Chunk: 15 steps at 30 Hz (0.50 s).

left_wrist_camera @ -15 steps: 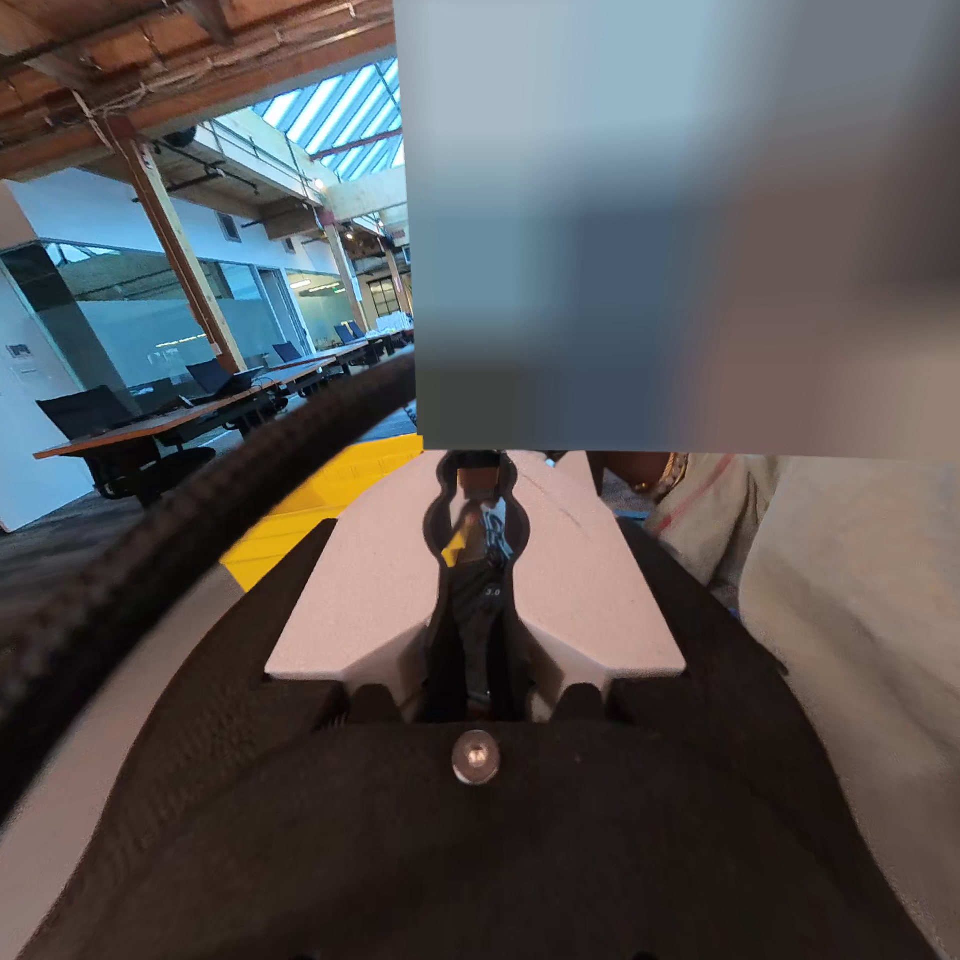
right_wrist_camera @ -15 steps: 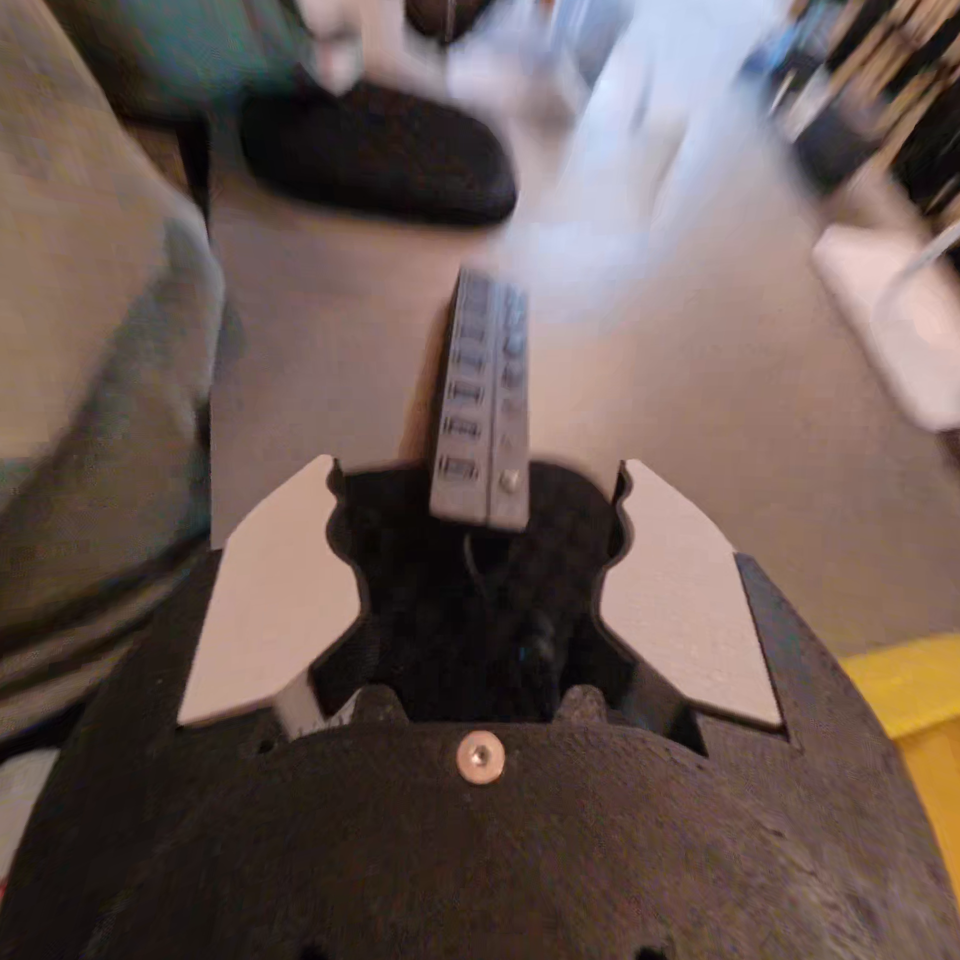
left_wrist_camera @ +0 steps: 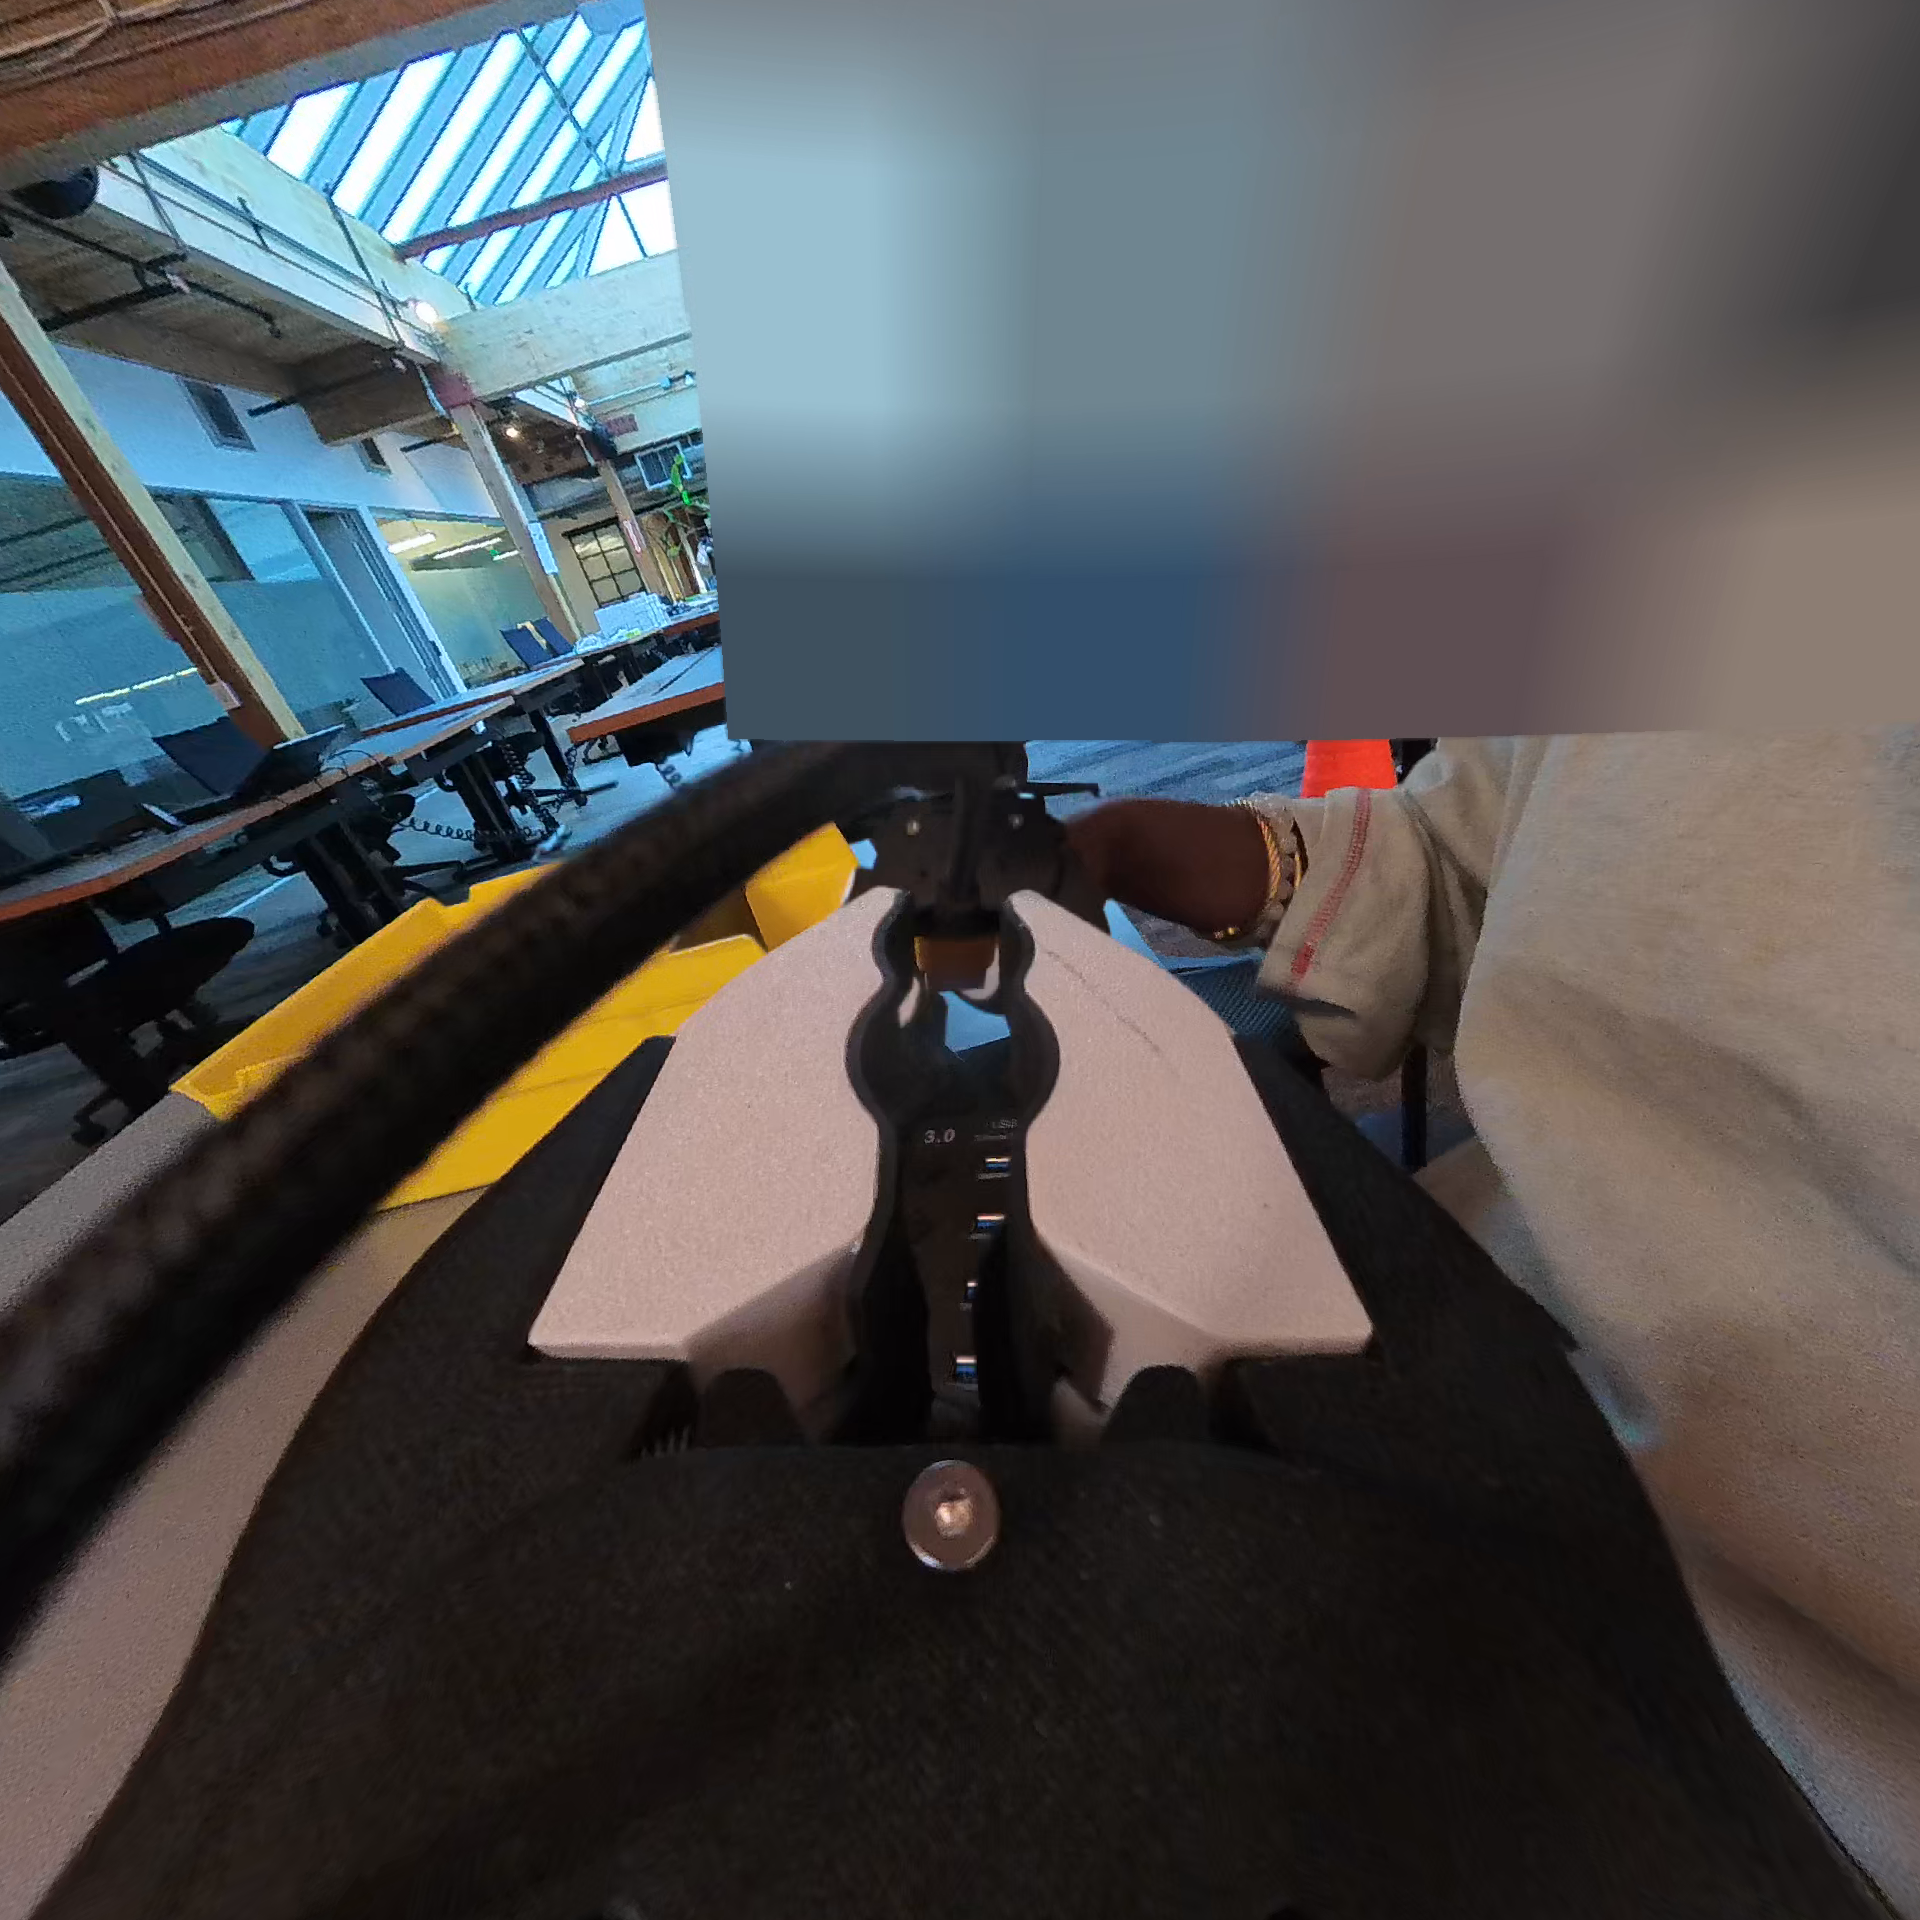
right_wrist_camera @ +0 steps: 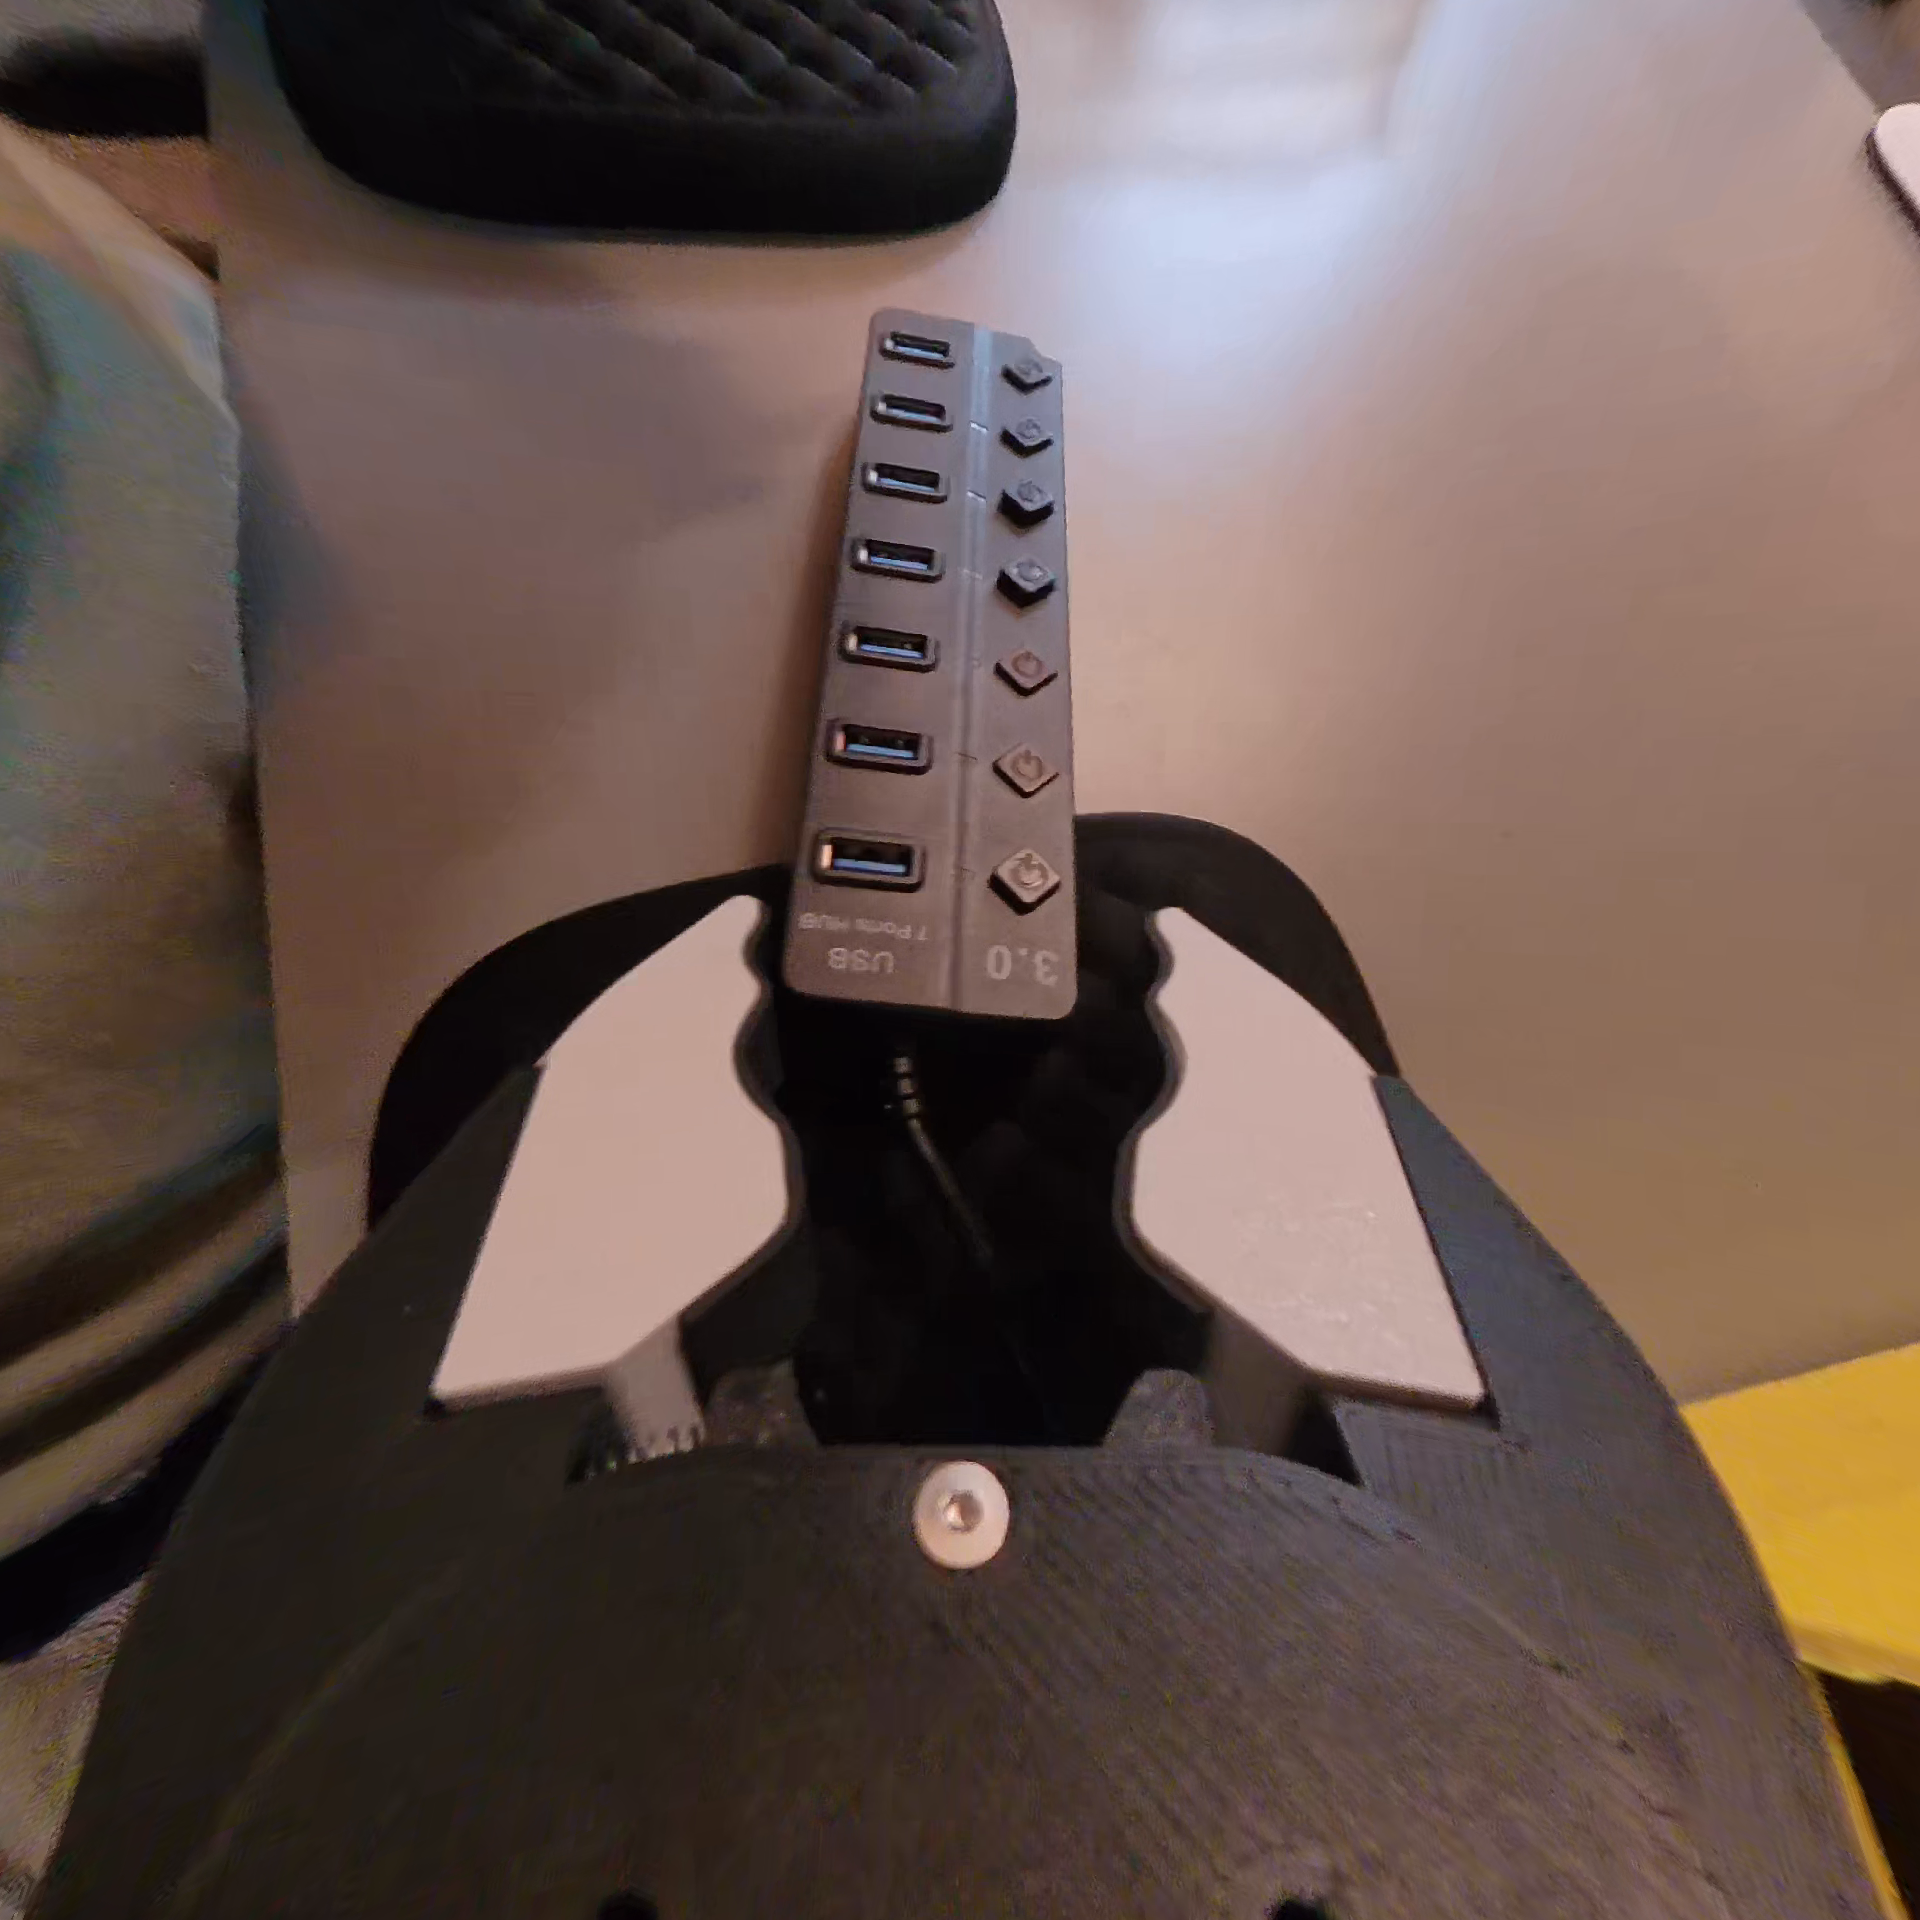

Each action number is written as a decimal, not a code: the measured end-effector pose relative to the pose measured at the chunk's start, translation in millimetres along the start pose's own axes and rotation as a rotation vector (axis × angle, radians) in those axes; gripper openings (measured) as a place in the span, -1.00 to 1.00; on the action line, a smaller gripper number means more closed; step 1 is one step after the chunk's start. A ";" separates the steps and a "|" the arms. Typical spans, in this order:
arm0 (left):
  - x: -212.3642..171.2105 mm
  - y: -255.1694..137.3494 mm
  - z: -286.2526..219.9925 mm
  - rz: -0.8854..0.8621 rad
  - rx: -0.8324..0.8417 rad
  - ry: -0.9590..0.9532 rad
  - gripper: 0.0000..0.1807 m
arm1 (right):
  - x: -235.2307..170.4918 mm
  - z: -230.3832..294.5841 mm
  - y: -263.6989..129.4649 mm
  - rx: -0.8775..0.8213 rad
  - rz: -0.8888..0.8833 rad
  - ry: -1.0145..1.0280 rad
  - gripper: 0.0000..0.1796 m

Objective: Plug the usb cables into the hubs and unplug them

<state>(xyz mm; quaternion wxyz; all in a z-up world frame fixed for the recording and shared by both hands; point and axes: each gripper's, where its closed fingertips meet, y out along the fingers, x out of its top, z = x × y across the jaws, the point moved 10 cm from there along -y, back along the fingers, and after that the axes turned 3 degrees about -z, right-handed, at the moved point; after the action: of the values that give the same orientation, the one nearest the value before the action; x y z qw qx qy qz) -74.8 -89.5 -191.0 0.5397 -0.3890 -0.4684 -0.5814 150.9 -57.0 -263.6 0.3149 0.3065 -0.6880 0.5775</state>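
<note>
We see the left gripper (left_wrist_camera: 951,961) with its fingers (left_wrist_camera: 727,1174) drawn narrow, clamped on a black hub (left_wrist_camera: 961,1226) that stands between them, ports facing the camera. The right gripper (right_wrist_camera: 961,977) has its fingers (right_wrist_camera: 644,1174) spread wide; the near end of a black hub (right_wrist_camera: 935,665) with seven ports and a row of buttons sits in the gap, touching neither finger as far as we can tell. It lies on the tabletop (right_wrist_camera: 1455,623). Both hubs carry small white printed markings.

hub (right_wrist_camera: 940,665) on table (right_wrist_camera: 1455,623), bin (right_wrist_camera: 1829,1496) right, perhaps beside
</note>
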 end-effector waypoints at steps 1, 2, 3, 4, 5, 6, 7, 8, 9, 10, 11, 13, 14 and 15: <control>-0.5 0.0 0.7 -0.010 0.004 -0.004 -0.83 | -0.4 1.5 0.5 0.025 -0.009 0.008 -0.38; -1.4 -0.2 1.5 -0.015 0.006 -0.008 -0.83 | -0.9 2.7 0.3 0.014 -0.006 0.003 -0.38; -3.0 -0.3 1.9 -0.015 0.003 -0.015 -0.83 | 0.1 4.0 -0.9 0.005 -0.006 -0.004 -0.39; -5.2 -0.3 2.4 -0.010 -0.002 -0.025 -0.83 | 1.9 5.2 -2.7 -0.001 -0.005 -0.011 -0.39; -7.8 -0.2 3.2 -0.006 -0.006 -0.038 -0.83 | 4.8 6.6 -4.6 -0.007 -0.016 -0.022 -0.39; -10.7 -0.1 3.8 -0.006 -0.011 -0.050 -0.83 | 9.5 8.1 -6.4 -0.012 -0.047 -0.028 -0.39; -13.3 0.5 4.1 -0.007 -0.019 -0.063 -0.83 | 15.1 9.4 -8.3 -0.014 -0.076 -0.018 -0.39; -16.1 1.4 4.2 -0.006 -0.028 -0.077 -0.83 | 21.2 10.7 -9.4 -0.017 -0.086 -0.006 -0.40; -18.3 1.9 0.7 0.001 -0.046 -0.089 -0.83 | 26.1 12.3 -9.6 -0.025 -0.077 -0.009 -0.40; -21.5 4.4 -0.6 0.019 -0.068 -0.096 -0.82 | 30.2 14.5 -8.7 -0.038 -0.058 -0.027 -0.40; -24.6 7.3 -2.4 0.050 -0.087 -0.095 -0.82 | 33.1 16.9 -7.3 -0.048 -0.042 -0.045 -0.40; -31.2 13.7 -5.3 0.117 -0.115 -0.074 -0.82 | 37.7 20.4 -5.5 -0.038 -0.048 -0.059 -0.40; -33.3 15.9 -6.9 0.127 -0.139 -0.065 -0.82 | 39.2 21.7 -5.5 -0.021 -0.066 -0.055 -0.40; -34.6 17.8 -7.8 0.124 -0.164 -0.067 -0.83 | 40.3 22.4 -5.6 -0.006 -0.082 -0.046 -0.40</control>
<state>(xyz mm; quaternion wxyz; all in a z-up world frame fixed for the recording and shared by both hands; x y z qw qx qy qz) -52.8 -87.6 -223.9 0.5249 -0.4793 -0.4122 -0.5700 128.9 -82.3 -231.6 0.3236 0.3467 -0.6835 0.5548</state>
